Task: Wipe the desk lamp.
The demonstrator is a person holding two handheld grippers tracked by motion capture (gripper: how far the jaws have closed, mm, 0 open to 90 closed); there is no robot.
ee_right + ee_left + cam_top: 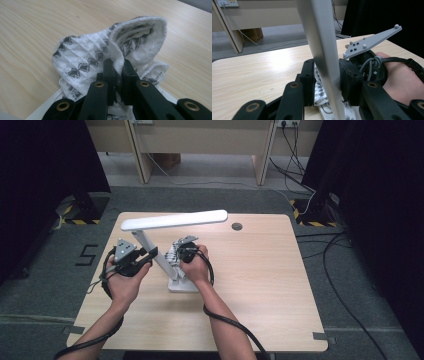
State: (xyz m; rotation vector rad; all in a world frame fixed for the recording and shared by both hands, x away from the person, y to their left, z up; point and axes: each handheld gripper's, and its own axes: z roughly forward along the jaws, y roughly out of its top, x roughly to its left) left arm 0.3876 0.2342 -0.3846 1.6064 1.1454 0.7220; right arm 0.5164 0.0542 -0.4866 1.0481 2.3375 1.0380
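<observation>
A white desk lamp stands on the table, its flat base point(182, 286) near the middle, its slanted stem point(155, 255) rising to the left and its long head point(175, 219) lying level above. My left gripper point(150, 254) is shut on the stem point(322, 37), one black pad pressed to each side point(327, 72). My right gripper point(177, 254) sits just right of the stem, over the base. It is shut on a white cloth with a black diamond pattern point(95, 57), a bunched fold pinched between the pads point(117, 66). The cloth point(320, 87) hangs behind the stem.
The wooden table point(260, 285) has a round cable hole point(237, 226) at the back. A corner of the lamp base point(42, 110) lies under the cloth. Cables point(300, 170) run over the grey floor beyond, in front of a wooden bench point(200, 140).
</observation>
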